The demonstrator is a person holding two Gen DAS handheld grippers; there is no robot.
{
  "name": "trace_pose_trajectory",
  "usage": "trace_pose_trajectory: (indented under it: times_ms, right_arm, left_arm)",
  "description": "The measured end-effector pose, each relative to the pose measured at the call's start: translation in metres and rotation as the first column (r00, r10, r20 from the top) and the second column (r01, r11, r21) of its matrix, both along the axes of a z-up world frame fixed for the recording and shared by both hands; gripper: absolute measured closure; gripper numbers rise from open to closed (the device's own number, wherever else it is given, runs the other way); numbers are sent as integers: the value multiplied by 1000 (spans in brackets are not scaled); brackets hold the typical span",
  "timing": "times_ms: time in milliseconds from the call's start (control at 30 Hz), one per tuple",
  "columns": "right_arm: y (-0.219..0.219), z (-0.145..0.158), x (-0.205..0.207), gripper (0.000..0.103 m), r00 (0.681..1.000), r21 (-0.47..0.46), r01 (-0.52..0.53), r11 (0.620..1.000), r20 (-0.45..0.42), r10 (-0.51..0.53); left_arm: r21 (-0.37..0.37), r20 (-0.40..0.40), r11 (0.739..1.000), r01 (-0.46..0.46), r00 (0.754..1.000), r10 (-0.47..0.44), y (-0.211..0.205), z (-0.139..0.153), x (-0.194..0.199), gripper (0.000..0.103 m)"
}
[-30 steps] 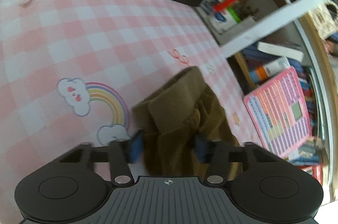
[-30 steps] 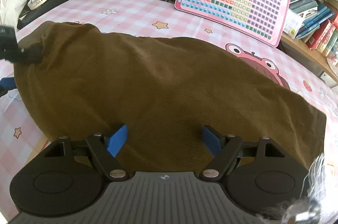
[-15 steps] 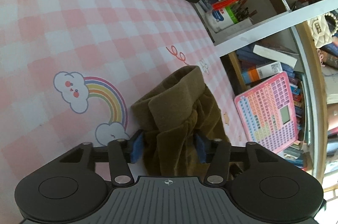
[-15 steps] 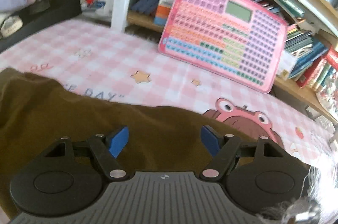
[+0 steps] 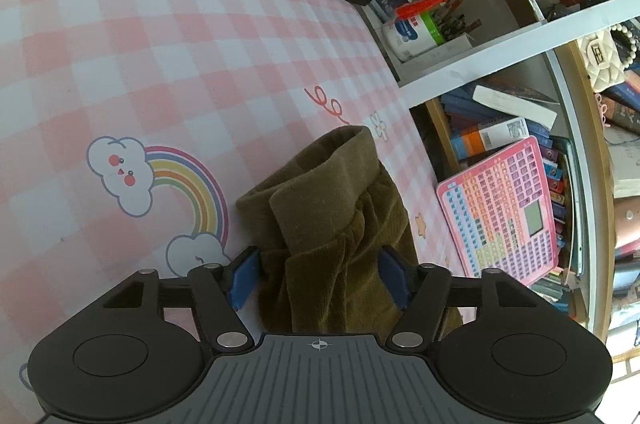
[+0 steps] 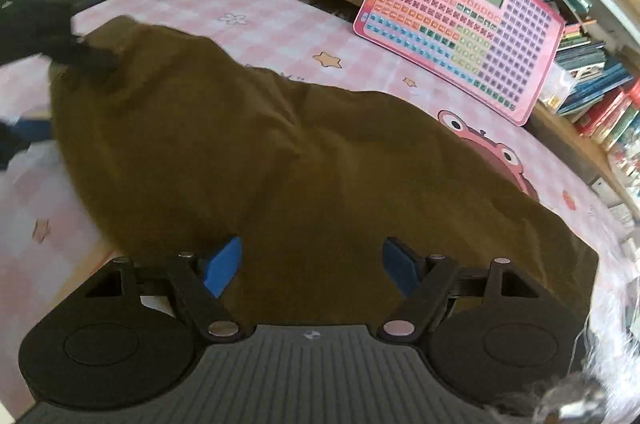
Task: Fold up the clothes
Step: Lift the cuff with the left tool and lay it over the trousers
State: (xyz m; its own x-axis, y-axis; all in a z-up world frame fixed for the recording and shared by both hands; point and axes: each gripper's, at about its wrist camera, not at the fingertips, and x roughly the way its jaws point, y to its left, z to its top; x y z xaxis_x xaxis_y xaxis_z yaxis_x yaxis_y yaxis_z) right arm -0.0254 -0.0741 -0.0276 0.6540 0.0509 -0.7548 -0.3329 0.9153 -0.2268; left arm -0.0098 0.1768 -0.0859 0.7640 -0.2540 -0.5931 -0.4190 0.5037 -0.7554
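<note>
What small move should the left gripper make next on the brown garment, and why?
Probably draw the left gripper back off the brown garment: its jaws are opening around the bunched cuff end, which already rests on the pink checked cloth.

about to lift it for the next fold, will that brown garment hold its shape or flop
Likely floppy: the brown garment drapes in soft creases over the table. Its ribbed cuff bunches between the opening left tongs, so it probably sags and grips easily.

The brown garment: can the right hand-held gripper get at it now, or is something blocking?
Probably yes. The right hand-held gripper hovers with jaws open directly over the brown garment, and nothing lies between them. The left hand-held gripper is only at the far end.
</note>
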Motion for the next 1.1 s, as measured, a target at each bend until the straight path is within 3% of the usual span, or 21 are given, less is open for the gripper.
trace_pose_trajectory:
  times_ms: [33, 67, 133, 333, 433, 500, 633, 733, 900, 1100]
  right_arm:
    - [1, 0, -2, 27, 1000, -7, -2, 1000, 2, 2]
    - [2, -1, -3, 27, 1000, -14, -4, 1000, 4, 4]
    - [3, -1, -3, 27, 1000, -22, -18, 1000, 5, 18]
    - [1, -2, -5, 27, 1000, -9, -13, 1000, 15, 13]
    - [-2, -2, -5, 27, 1000, 7, -13, 1000, 13, 13]
    - [-9, 0, -3, 27, 1000, 46, -12, 999, -7, 12]
    - [-40, 6, -2, 26, 998, 160, 15, 987, -62, -5]
    - [-78, 13, -10, 26, 996, 217, 77, 973, -70, -63]
    - [-149, 17, -35, 25, 986, 293, 160, 943, -92, -139]
    - [-213, 11, -62, 25, 974, 366, 224, 903, -127, -189]
  left_arm:
    - [7, -6, 1000, -7, 1000, 7, -1, 0, 0, 46]
    - [17, -16, 1000, -16, 1000, 16, -3, 1, 0, 59]
    - [23, -25, 999, -22, 999, 23, -2, -1, 0, 70]
    - [62, -7, 998, 0, 1000, 0, -4, 0, -4, 84]
    - [125, 105, 991, 56, 992, -70, -13, 28, -11, 85]
    - [205, 180, 972, 111, 972, -149, -27, 51, -15, 86]
    - [406, 275, 891, 203, 903, -331, -69, 91, -26, 86]
    - [533, 276, 812, 237, 859, -432, -105, 112, -32, 85]
    - [702, 206, 652, 285, 795, -570, -166, 128, -39, 85]
    - [810, 58, 478, 340, 764, -642, -230, 119, -40, 85]
